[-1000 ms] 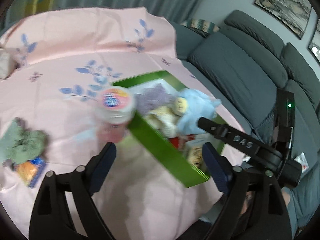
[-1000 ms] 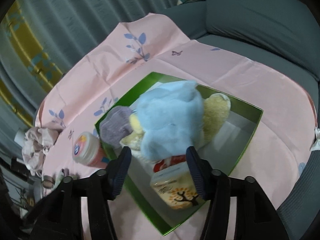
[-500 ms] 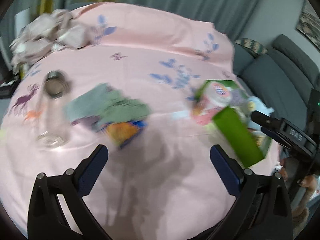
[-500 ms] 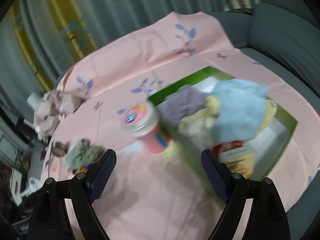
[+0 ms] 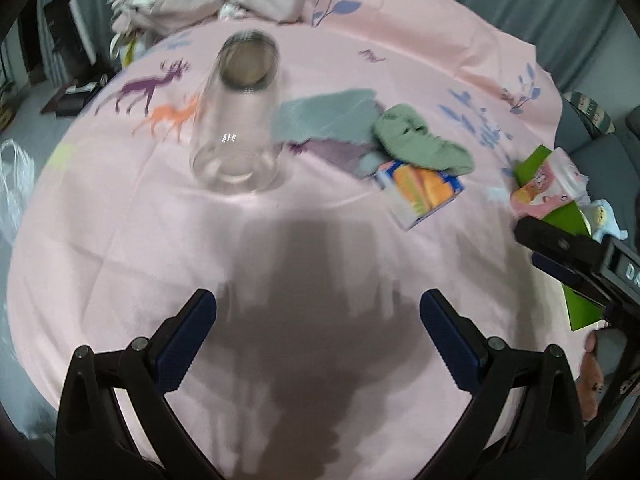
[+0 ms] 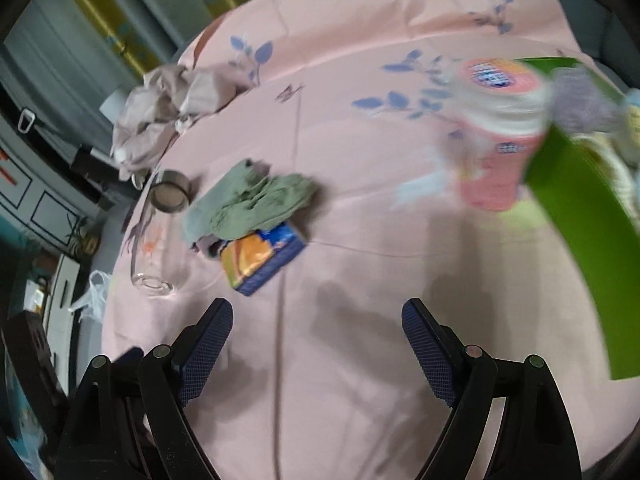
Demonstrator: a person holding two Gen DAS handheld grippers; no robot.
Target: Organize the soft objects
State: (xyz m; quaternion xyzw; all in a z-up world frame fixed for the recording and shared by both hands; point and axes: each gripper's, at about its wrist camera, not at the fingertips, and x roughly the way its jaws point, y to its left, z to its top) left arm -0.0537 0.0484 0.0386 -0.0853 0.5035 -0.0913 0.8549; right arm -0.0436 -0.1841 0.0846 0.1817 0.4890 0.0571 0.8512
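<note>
Pink tablecloth (image 5: 280,240) bears an orange-printed carton (image 5: 420,188), lettering unreadable.

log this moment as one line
left tongs open, empty | right tongs open, empty | green cloth on juice box, untouched | green bin holds plush toys

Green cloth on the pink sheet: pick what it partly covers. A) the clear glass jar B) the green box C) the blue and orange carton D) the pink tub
C: the green cloth drapes over the upper end of the blue and orange carton, clear of everything else.
</note>
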